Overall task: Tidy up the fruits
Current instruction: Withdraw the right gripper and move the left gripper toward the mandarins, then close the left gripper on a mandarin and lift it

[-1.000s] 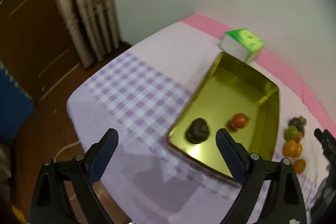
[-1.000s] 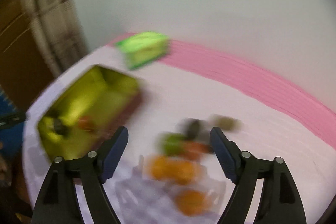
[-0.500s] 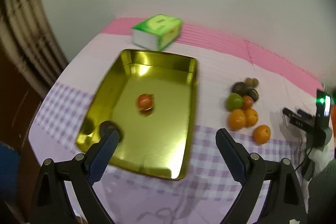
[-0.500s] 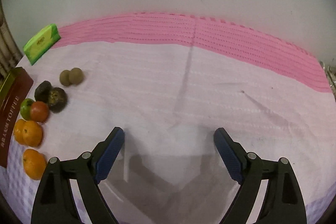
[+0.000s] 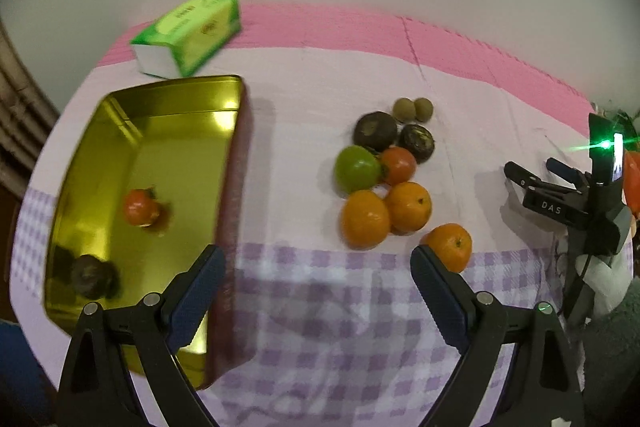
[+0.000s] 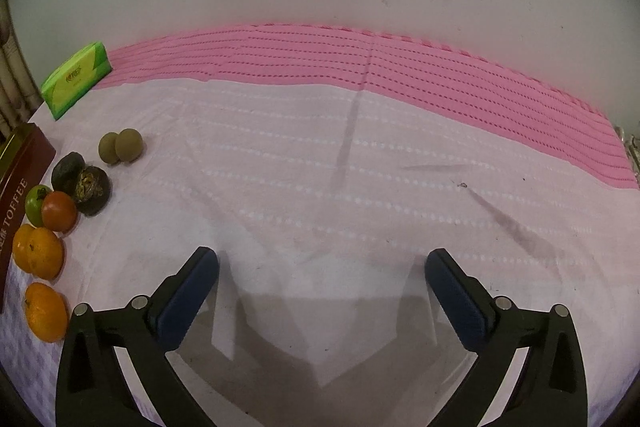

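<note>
Your left gripper (image 5: 316, 269) has swung from the tin (image 5: 236, 163) toward the fruit pile (image 5: 384, 179) just ahead, spread and empty. Your right gripper (image 6: 322, 273) has just been opening over bare cloth, empty. Descend carelessly and the nearest orange (image 5: 450, 245) may roll.
</note>
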